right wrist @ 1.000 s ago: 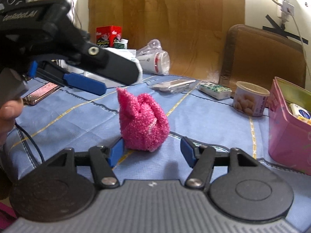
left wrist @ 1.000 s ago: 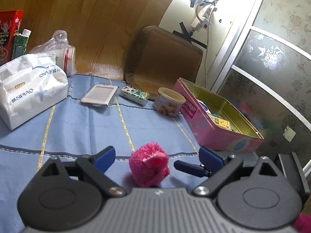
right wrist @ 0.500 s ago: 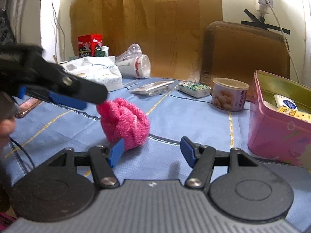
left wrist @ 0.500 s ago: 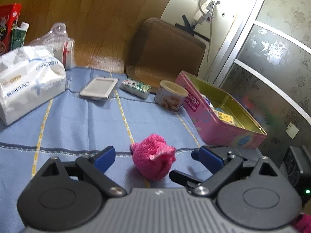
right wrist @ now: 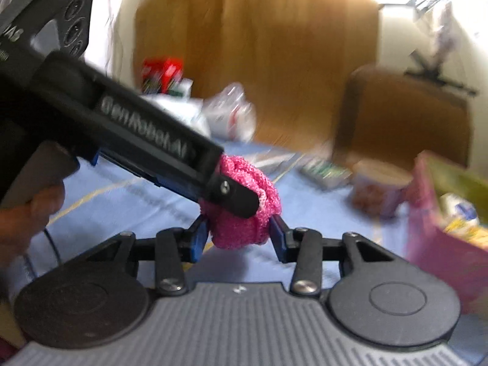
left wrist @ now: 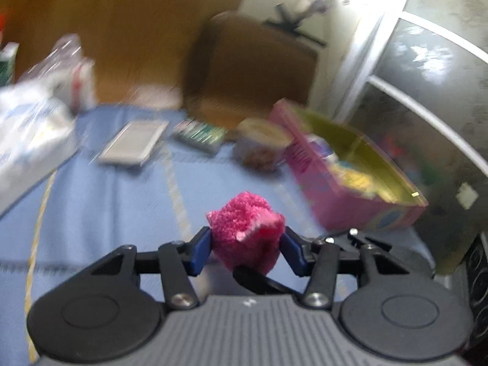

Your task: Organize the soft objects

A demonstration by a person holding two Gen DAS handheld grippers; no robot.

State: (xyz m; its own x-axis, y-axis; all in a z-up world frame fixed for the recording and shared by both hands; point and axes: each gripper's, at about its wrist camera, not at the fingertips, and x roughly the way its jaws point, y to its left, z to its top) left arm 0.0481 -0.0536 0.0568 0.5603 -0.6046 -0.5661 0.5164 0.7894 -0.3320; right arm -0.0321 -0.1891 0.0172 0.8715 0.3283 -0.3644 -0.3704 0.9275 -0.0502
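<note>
Left wrist view: both grippers pinch the pink ball

Left wrist view puts the pink ball [left wrist: 246, 231] right between your left gripper [left wrist: 246, 251] pads, which press into its two sides. The blue pads [left wrist: 199, 251] squeeze the fuzzy bundle from both sides, and it sits above the blue cloth [left wrist: 100, 213]. A dark finger shows just under the ball from the right; whether it touches is hard to tell.

From the right wrist view, your right gripper [right wrist: 238, 238] also clamps the ball [right wrist: 244, 231], one blue pad on each flank. Your left gripper [right wrist: 170, 164] reaches in from the upper left, its black finger lying across the front of the ball [right wrist: 265, 195]. Your left hand [right wrist: 27, 213] shows at the left edge, on the handle.

Both pictures are heavily blurred. Near the ball, to your right, stands the open pink tin [left wrist: 341, 195] with small items inside. Just beside its far end sits a round tub [left wrist: 262, 149]. Farther back on the cloth lie a green patterned pack [left wrist: 199, 134] and a flat white tray [left wrist: 134, 143]. A white tissue pack [left wrist: 27, 134] fills the left edge, and a brown chair back [left wrist: 253, 70] rises behind the table.
</note>
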